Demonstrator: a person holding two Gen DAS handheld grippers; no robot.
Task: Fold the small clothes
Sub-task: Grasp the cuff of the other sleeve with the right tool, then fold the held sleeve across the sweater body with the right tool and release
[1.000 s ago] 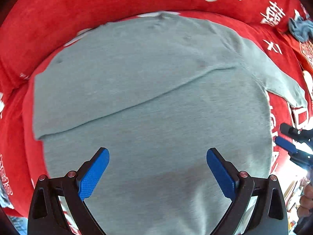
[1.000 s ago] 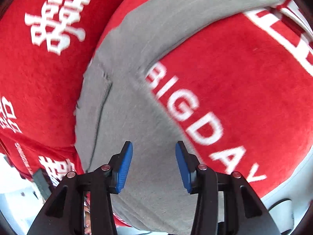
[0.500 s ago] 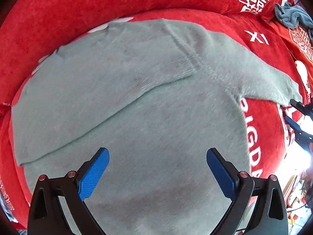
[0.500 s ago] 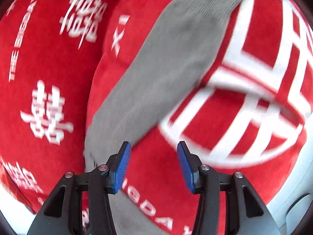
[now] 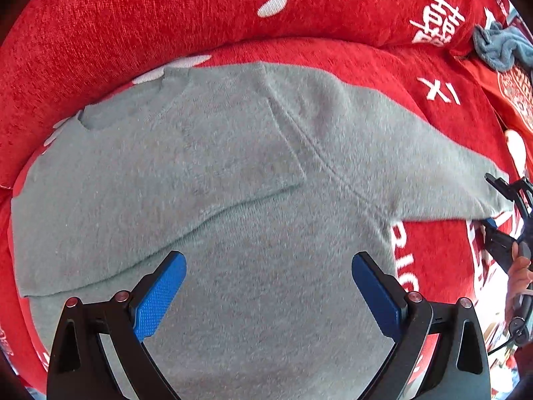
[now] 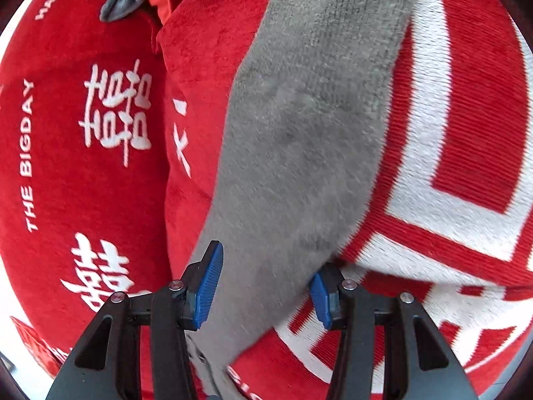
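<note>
One sleeve (image 6: 309, 126) left to fold | right gripper (image 6: 266, 283) jaws apart, straddling it; left gripper (image 5: 266, 290) released over sweater (image 5: 233, 200) | pinch near cuff, carry across body.

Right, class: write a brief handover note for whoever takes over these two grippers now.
Left gripper: open, above the sweater's body, holding nothing.
Right gripper: open, fingers either side of the outstretched sleeve, not clamped.
Sweater lies flat on the red blanket.
Done: the other sleeve is folded across the body.
Left: fold this sleeve in, then fold the body.
</note>
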